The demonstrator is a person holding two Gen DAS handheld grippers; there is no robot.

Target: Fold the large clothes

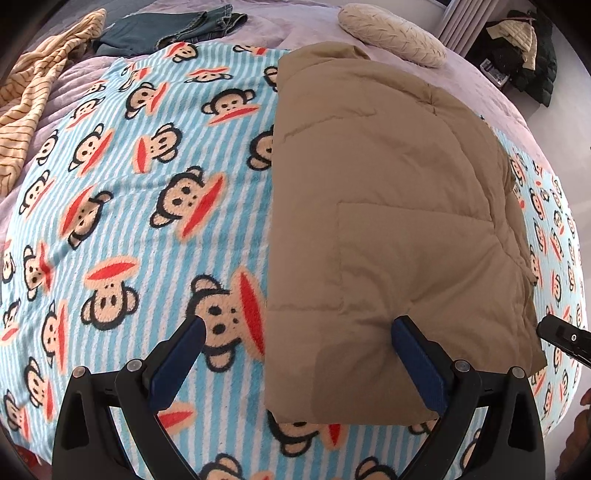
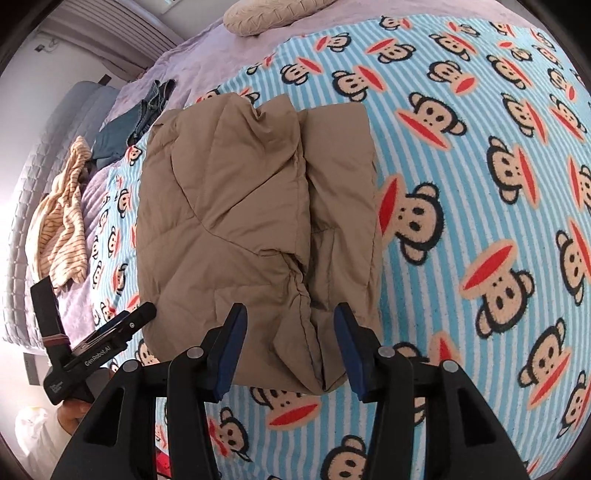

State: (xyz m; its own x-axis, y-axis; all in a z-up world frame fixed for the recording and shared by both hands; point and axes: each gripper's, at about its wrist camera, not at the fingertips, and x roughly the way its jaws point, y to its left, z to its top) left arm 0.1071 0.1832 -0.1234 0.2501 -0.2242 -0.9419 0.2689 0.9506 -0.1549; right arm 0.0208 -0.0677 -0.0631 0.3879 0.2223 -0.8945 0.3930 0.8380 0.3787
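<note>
Jacket: your tan padded jacket [image 1: 388, 206] lies folded into a thick bundle on the monkey-print blanket [image 1: 147, 206], near the blanket's near edge.
Carrier: the blanket is spread over a lilac bed cover [image 1: 295, 26]; no container shows in either view.
Left gripper: your left gripper [image 1: 297, 332] is spread wide and grasps nothing. One blue pad [image 1: 177, 363] sits over bare blanket; the other overlaps the jacket's near edge. You cannot tell whether either touches the fabric.
Right gripper: your right gripper [image 2: 290, 325] is likewise released, jaws standing either side of the jacket's near corner, holding nothing.
Far end of the bed: a cream pillow [image 1: 391, 33] lies beyond the jacket. Dark jeans [image 1: 173, 26] and a yellow striped garment [image 1: 40, 88] lie at the far corner, well apart from the jacket.
Left view only: dark clothing [image 1: 528, 48] piled beside the bed.
Right view only: the jacket's layered folds and the seam running to its near corner; a grey quilted headboard [image 2: 48, 155]; the left gripper seen side-on, marked "GenRobot.AI".
</note>
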